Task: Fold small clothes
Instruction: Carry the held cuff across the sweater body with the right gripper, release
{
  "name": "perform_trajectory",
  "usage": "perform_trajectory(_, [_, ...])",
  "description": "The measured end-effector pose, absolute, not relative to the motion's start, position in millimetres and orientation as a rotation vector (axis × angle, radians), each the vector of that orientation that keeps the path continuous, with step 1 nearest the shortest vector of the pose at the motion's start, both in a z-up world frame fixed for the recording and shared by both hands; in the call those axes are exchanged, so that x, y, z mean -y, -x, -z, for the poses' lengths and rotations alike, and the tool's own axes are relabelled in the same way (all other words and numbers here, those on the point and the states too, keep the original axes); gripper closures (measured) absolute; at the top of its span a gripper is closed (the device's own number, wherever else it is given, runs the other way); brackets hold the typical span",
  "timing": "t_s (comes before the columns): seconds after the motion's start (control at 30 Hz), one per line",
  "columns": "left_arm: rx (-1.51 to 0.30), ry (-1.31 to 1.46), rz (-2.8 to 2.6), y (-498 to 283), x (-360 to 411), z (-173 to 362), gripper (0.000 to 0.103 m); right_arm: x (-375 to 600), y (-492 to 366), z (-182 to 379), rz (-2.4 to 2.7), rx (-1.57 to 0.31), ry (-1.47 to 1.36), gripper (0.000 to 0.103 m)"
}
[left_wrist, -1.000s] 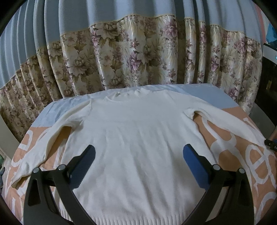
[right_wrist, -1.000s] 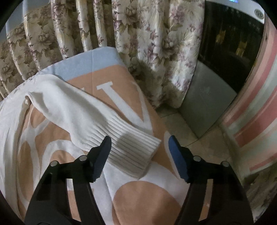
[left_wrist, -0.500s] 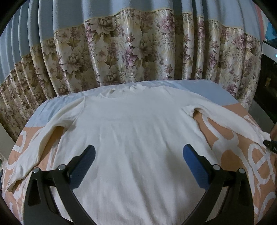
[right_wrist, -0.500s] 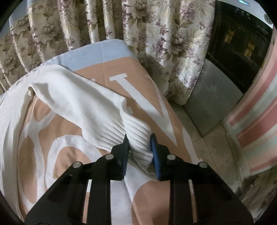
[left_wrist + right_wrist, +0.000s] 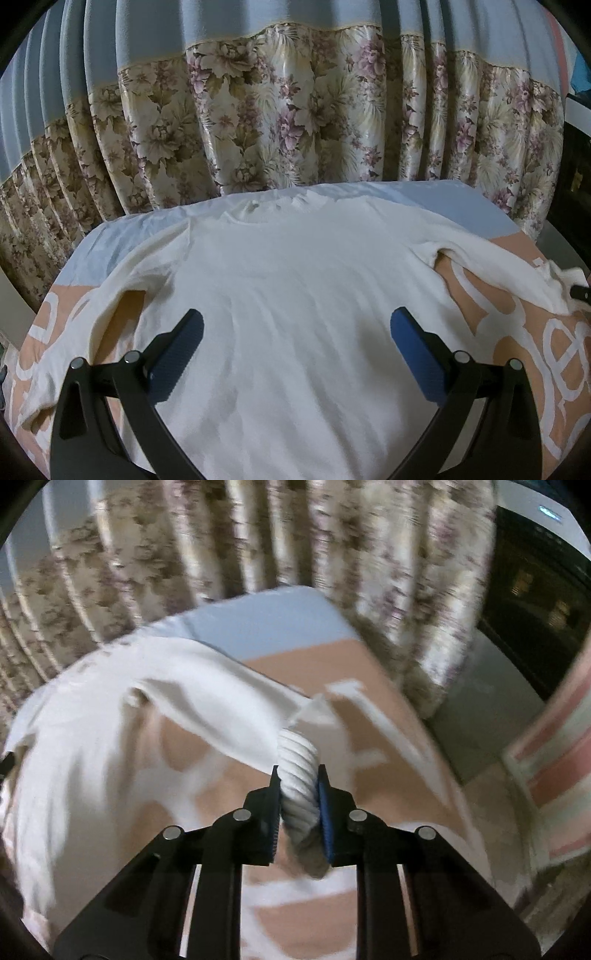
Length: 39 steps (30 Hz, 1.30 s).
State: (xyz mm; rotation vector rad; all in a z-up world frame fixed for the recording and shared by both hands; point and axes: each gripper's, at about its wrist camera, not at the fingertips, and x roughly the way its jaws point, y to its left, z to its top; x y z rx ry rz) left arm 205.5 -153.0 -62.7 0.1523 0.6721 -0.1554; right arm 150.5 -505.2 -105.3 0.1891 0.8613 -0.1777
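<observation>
A cream knit sweater (image 5: 295,295) lies flat, front up, on a bed with an orange and white patterned cover (image 5: 546,354), collar toward the curtain. My left gripper (image 5: 295,332) is open and empty, hovering over the sweater's belly. My right gripper (image 5: 298,775) is shut on the ribbed cuff (image 5: 297,760) of the sweater's right sleeve (image 5: 221,698) and holds it lifted off the cover. That lifted sleeve (image 5: 517,269) also shows at the right edge of the left wrist view. The left sleeve (image 5: 110,302) lies spread on the cover.
A floral curtain (image 5: 295,118) hangs close behind the bed. To the right of the bed are a grey floor strip (image 5: 476,716), a dark appliance (image 5: 535,590) and a striped fabric (image 5: 554,775). The bed's right edge runs near the held cuff.
My right gripper closed on the sleeve cuff and has lifted it, swinging fast so the view blurs. My left gripper has moved forward over the sweater body, still open.
</observation>
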Motion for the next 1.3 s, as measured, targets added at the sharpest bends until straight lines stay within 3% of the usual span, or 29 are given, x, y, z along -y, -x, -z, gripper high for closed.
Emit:
perform_trajectory(0.87, [-0.668,-0.150,0.035,-275.6,13.3,73.0,0.002,229.8,-345.1,116.9,-0.177,-0.894,-0.037,0.085])
perform_trajectory(1.3, [-0.662,-0.129,-0.075,-337.3,-68.2,84.4,0.002,152.0,-393.3,136.9,-0.194,-0.905,0.016,0.085])
